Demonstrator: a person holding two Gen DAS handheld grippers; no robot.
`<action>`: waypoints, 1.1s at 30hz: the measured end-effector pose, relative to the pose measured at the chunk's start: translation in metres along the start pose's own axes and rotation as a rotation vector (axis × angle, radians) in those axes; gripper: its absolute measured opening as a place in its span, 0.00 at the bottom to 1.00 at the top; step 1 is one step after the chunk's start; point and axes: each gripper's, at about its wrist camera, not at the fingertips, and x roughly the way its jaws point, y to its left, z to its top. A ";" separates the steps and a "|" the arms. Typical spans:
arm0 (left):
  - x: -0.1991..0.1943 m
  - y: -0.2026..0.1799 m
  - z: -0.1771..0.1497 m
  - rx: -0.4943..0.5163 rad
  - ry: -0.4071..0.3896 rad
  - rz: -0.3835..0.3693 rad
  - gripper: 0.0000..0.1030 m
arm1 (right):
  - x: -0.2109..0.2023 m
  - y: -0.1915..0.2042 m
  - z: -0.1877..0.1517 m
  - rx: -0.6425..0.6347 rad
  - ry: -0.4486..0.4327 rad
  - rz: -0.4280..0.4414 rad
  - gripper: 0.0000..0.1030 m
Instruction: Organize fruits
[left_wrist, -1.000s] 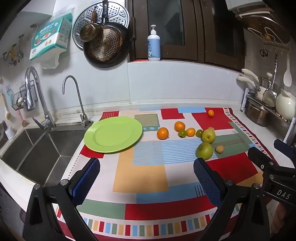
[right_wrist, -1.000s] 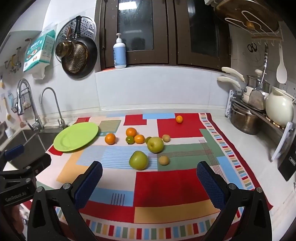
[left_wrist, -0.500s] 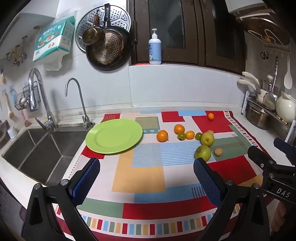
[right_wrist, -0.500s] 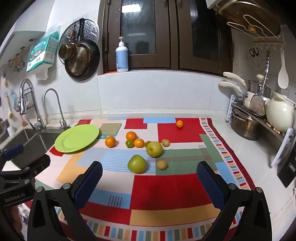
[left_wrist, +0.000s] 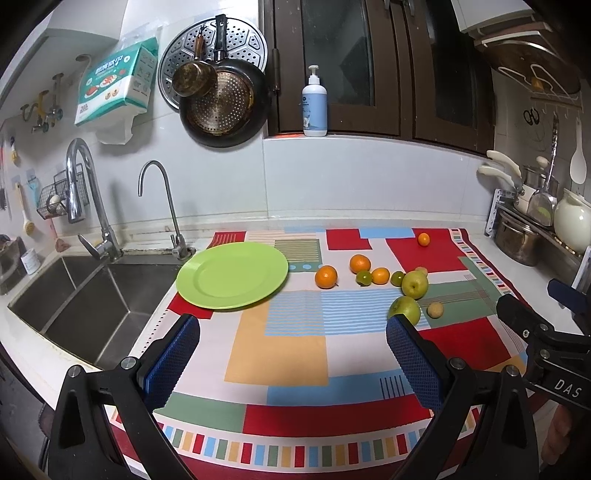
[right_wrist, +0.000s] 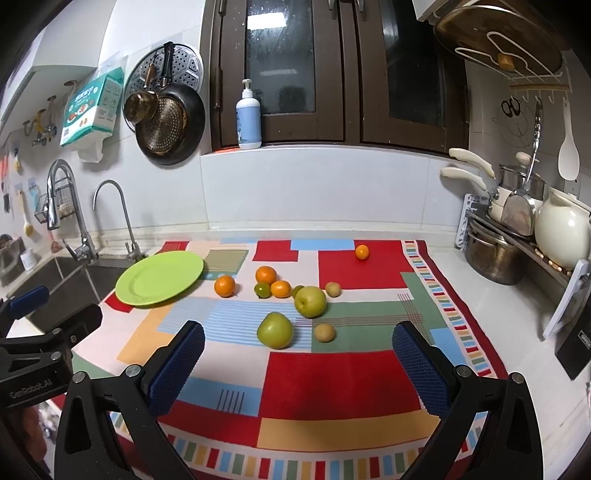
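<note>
Both tools hang above the near edge of a patchwork cloth (right_wrist: 325, 384) that covers the table beside a steel sink (left_wrist: 85, 299). The left hand-held gripper (left_wrist: 291, 362) has its blue-padded fingers (left_wrist: 171, 360) spread wide apart with nothing between them. The right hand-held gripper (right_wrist: 295, 365) is likewise spread wide and empty.

A green plate (left_wrist: 232, 275) lies bare at the cloth's left corner, next to the sink.

The fruit sits loose on the cloth to the right of the plate. One orange (right_wrist: 225, 286) lies nearest the plate, another orange (right_wrist: 266, 275) just behind a small green citrus (right_wrist: 262, 289) and a small orange citrus (right_wrist: 281, 288). Two green apples lie nearer: the back apple (right_wrist: 310, 301) and the front apple (right_wrist: 275, 329), close but apart. A small tan fruit (right_wrist: 325, 332) rests just right of the front apple, a second tan fruit (right_wrist: 332, 289) right of the back one. A lone small orange (right_wrist: 362, 252) sits well apart near the far edge.
</note>
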 end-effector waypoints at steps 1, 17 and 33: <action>0.000 0.000 0.000 0.000 0.000 0.000 1.00 | 0.000 0.000 0.000 0.000 -0.002 0.001 0.99; -0.002 -0.001 -0.002 0.003 -0.009 0.007 1.00 | -0.004 0.001 0.000 -0.001 -0.014 0.008 0.99; -0.007 -0.003 -0.001 0.007 -0.020 0.010 1.00 | -0.005 0.000 0.001 0.001 -0.018 0.009 0.99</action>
